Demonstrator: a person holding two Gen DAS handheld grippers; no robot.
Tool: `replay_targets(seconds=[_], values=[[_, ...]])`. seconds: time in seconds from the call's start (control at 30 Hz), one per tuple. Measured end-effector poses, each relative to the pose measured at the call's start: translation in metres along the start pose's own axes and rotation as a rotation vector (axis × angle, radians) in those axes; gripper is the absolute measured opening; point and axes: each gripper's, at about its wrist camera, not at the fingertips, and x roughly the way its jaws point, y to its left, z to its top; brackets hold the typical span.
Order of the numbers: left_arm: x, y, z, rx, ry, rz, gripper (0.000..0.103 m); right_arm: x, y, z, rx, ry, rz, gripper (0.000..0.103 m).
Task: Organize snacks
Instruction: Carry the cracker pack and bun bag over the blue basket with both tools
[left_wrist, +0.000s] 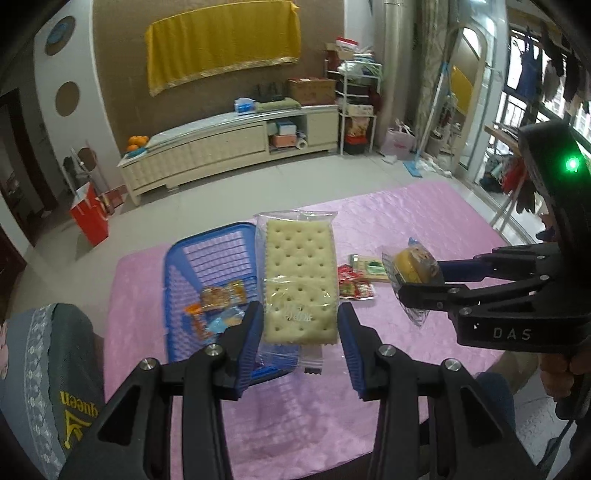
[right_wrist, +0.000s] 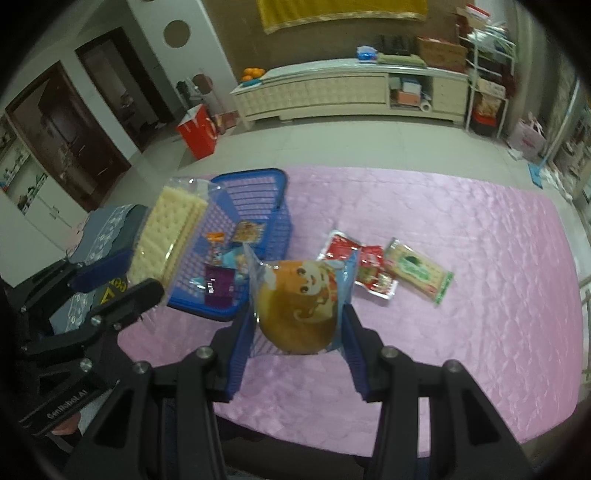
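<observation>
A clear-wrapped cracker pack (left_wrist: 300, 280) is pinched by the downward-tilted left gripper (left_wrist: 301, 328); a wrapped bun (right_wrist: 299, 310) is clamped by the right gripper (right_wrist: 295, 332). Both are held raised above the pink tablecloth (right_wrist: 480, 295); the blue basket (left_wrist: 184, 266) lies beyond.

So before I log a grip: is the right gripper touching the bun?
Touching. The right wrist view shows the right gripper with both pads pressed against the wrapped bun.

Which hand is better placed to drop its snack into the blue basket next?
Probably the left: its tongs hold the cracker pack at the blue basket, while the right tongs hold the bun over the pink cloth.
</observation>
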Motion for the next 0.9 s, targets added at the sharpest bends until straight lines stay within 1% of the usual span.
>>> replay_targets(seconds=[0.17, 0.37, 0.67, 0.8, 0.9], values=[[-0.009, 0.033, -0.007, -0.035, -0.009, 0.014, 0.039, 0.015, 0.035, 0.013, -0.054, 0.003, 0.012, 0.051], [-0.004, 0.074, -0.013, -0.075, 0.007, 0.027, 0.039, 0.047, 0.070, 0.034, -0.103, 0.034, 0.034, 0.051], [0.027, 0.119, -0.008, -0.120, 0.035, 0.036, 0.039, 0.096, 0.092, 0.060, -0.147, 0.086, 0.039, 0.051], [0.049, 0.130, -0.005, -0.134, 0.056, 0.029, 0.039, 0.114, 0.095, 0.070, -0.164, 0.104, 0.032, 0.051], [0.069, 0.133, -0.004, -0.127, 0.077, 0.034, 0.039, 0.128, 0.095, 0.076, -0.176, 0.114, 0.005, 0.051]])
